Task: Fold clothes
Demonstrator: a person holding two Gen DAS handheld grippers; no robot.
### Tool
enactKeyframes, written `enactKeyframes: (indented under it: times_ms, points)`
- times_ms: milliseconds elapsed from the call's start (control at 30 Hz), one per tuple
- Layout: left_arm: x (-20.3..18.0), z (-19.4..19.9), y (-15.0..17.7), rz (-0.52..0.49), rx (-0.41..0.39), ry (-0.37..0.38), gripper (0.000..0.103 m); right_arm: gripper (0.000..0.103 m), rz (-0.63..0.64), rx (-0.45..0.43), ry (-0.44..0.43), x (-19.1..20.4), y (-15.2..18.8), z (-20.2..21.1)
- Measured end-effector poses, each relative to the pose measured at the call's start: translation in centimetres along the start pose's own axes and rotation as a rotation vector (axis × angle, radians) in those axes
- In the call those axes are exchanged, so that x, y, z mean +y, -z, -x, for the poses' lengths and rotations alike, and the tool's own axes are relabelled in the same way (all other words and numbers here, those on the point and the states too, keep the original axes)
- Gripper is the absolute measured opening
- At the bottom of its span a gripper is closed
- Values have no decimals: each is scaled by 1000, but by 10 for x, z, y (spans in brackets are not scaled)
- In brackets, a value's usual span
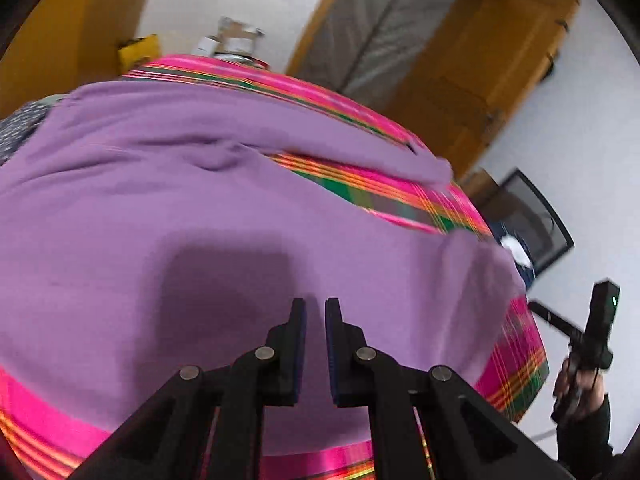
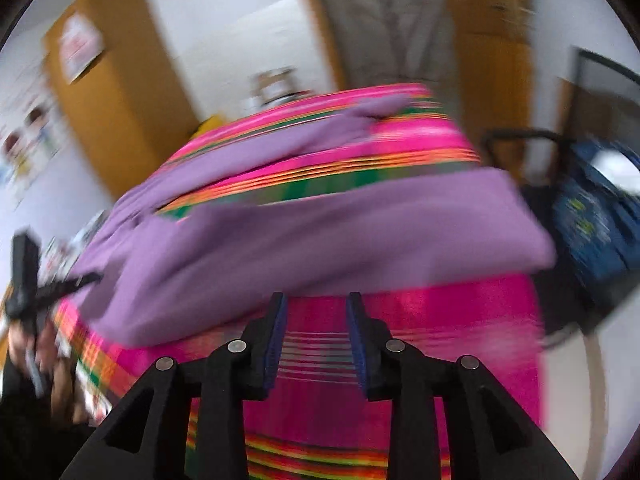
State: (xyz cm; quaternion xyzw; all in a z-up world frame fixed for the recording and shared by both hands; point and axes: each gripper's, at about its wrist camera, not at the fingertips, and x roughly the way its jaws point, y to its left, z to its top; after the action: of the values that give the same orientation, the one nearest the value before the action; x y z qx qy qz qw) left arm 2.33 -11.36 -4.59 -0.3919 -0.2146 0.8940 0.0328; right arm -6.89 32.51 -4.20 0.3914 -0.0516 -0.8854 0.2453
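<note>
A purple garment lies spread over a table covered with a pink striped cloth. One sleeve reaches toward the far right. My left gripper hovers low over the garment's near part. Its fingers stand a narrow gap apart with nothing between them. In the right wrist view the garment lies just beyond my right gripper, which is open and empty over the pink cloth at the table's near edge. Each gripper shows in the other's view, hand-held: the right gripper and the left gripper.
Yellow wooden doors and a white wall stand behind the table. Boxes sit at the table's far end. A patterned grey cloth lies at its left. A blue bag rests on a black chair to the right.
</note>
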Motion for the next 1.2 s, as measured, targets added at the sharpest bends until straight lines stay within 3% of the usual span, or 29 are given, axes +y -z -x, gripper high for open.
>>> enactKeyframes:
  times_ms: [167,233,467,633,700,767,800,1200]
  points:
    - [-24,-11,1,-68,21,17,8,32,-162,-32,121,-56,-4,9]
    - [-32,-13,1,-94,26,20,8,33,-226,-33,130,-76,-6,8]
    - [-38,-19,-1,-101,31,10,8,39,-416,2,-7,-122,-14,-12]
    - [-39,-21,-1,-99,31,3,8,36,-529,26,-82,-140,-18,-28]
    - [-40,-24,-1,-99,34,0,8,29,-525,11,-68,-139,-20,-26]
    - [-40,-28,0,-97,40,-4,8,9,-509,-29,-61,-137,-22,-16]
    - [-39,-29,0,-95,44,-5,8,5,-508,-55,-73,-137,-22,-10]
    - [-38,-34,3,-106,64,-6,8,3,-421,-244,-72,-117,-49,85]
